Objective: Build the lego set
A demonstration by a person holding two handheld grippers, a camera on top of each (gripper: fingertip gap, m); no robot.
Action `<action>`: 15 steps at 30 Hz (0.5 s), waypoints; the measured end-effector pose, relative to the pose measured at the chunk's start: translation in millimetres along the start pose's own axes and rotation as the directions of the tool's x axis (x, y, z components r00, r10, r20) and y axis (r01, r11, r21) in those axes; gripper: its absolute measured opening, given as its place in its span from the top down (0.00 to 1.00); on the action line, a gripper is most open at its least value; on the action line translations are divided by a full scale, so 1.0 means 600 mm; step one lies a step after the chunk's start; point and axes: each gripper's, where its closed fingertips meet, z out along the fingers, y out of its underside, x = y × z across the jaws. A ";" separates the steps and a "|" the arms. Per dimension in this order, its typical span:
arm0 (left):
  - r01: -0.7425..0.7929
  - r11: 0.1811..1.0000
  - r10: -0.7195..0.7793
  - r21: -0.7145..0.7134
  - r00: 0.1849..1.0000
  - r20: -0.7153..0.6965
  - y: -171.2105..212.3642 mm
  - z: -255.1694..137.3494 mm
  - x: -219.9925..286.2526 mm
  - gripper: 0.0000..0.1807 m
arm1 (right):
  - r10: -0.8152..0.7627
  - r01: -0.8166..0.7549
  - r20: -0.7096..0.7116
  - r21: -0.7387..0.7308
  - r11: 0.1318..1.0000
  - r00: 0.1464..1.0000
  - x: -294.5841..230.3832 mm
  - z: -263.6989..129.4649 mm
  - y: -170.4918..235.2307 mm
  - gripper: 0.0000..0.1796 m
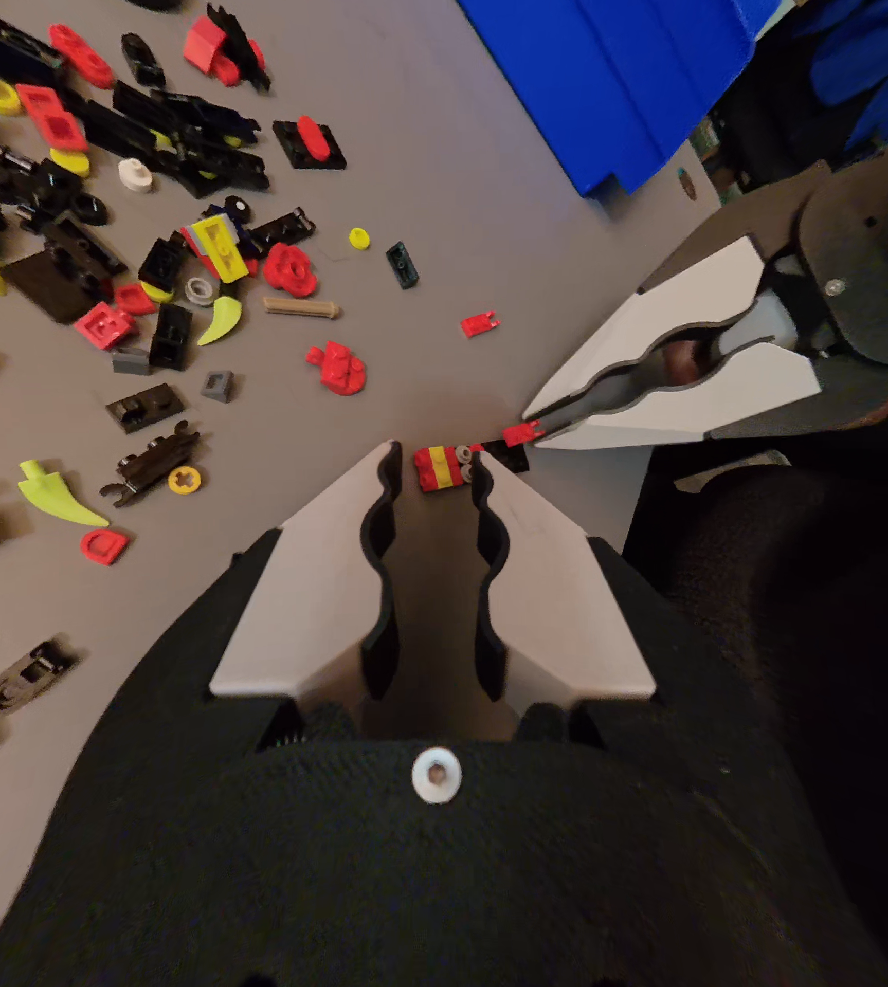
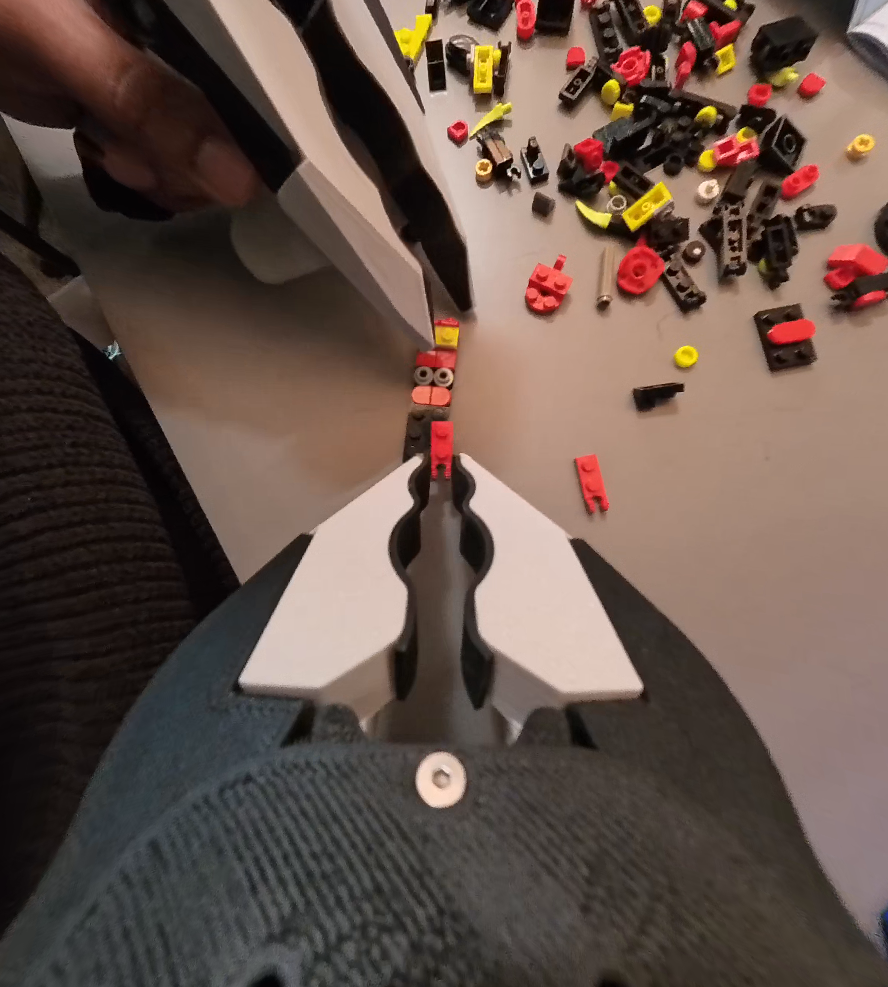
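Grey bench (image 1: pixel 484 187): right gripper (image 2: pixel 440 470) jaws pinch small red clip plate (image 2: pixel 441 446) over red-yellow-black brick assembly (image 1: pixel 439 467); left gripper (image 1: pixel 433 459) jaws apart, bracketing it.

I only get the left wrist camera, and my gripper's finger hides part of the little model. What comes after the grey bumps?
Observer: The right wrist view shows two flat red tiles right after the grey studs, then a black plate.
Operator: Is the other gripper's red piece on?
Observer: The right gripper pinches the red clip plate by its clip end, lined up over the black plate. I cannot tell if it is pressed down.
Operator: Who holds my gripper?
Observer: A person's hand grips the body of the left gripper.
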 end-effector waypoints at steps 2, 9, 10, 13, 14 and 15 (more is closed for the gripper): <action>-0.004 1.000 0.004 -0.007 1.000 0.010 0.003 0.004 0.000 0.85 | 0.011 -0.011 0.002 -0.013 1.000 1.000 -0.004 0.001 0.000 0.97; -0.038 0.999 0.038 -0.012 0.998 0.048 -0.003 0.016 0.007 0.80 | 0.037 -0.037 -0.007 -0.043 0.998 0.999 -0.013 0.004 0.003 0.97; -0.031 0.999 0.031 -0.010 0.998 0.052 -0.005 0.018 0.008 0.80 | 0.035 -0.035 -0.014 -0.044 0.998 0.999 -0.014 0.003 0.002 0.97; -0.053 0.999 0.053 -0.008 0.994 0.092 -0.007 0.021 0.006 0.79 | 0.015 -0.017 -0.042 -0.051 0.999 0.999 -0.011 0.001 0.001 0.97; -0.065 0.998 0.066 -0.010 0.992 0.109 -0.008 0.021 0.005 0.79 | 0.011 -0.014 -0.050 -0.054 0.998 0.999 -0.009 0.001 0.002 0.97; -0.074 0.997 0.074 -0.011 0.989 0.125 -0.008 0.021 0.003 0.79 | 0.014 -0.016 -0.050 -0.056 0.998 0.999 -0.008 0.001 0.004 0.97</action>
